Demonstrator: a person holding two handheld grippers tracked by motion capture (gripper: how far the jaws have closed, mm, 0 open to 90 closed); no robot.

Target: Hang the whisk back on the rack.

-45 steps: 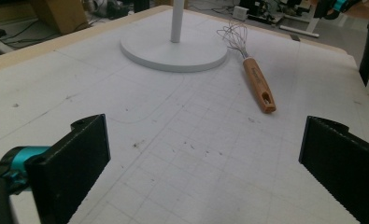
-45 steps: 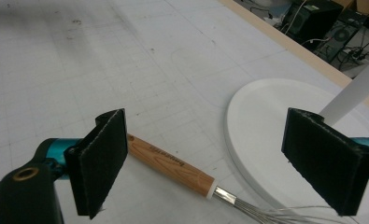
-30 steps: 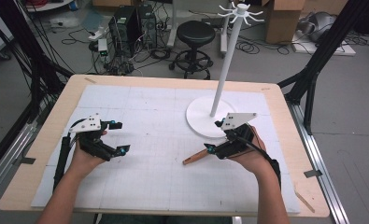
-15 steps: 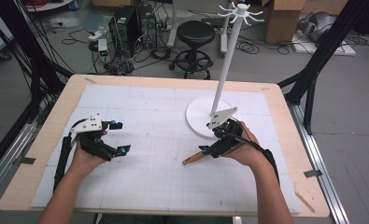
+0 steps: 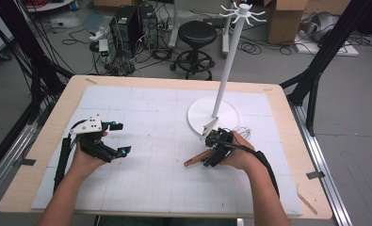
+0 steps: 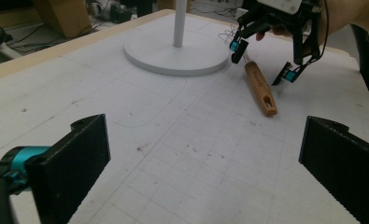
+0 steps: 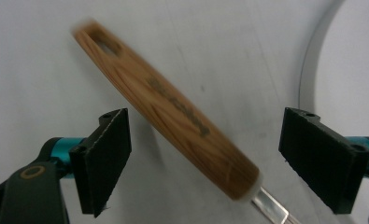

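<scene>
Item: tapered light-brown wooden handle with slotted end and metal shank [image 7: 173,121], flat on the white-papered counter [image 5: 150,179]. Lies directly beneath right tongs [image 5: 211,151], between its wide-spread jaws, long axis crossing the gap diagonally. Left tongs [image 5: 118,138], wide, well apart.

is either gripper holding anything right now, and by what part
Nothing is held. The right gripper is open astride the wooden handle of a whisk; the left gripper is open.
</scene>
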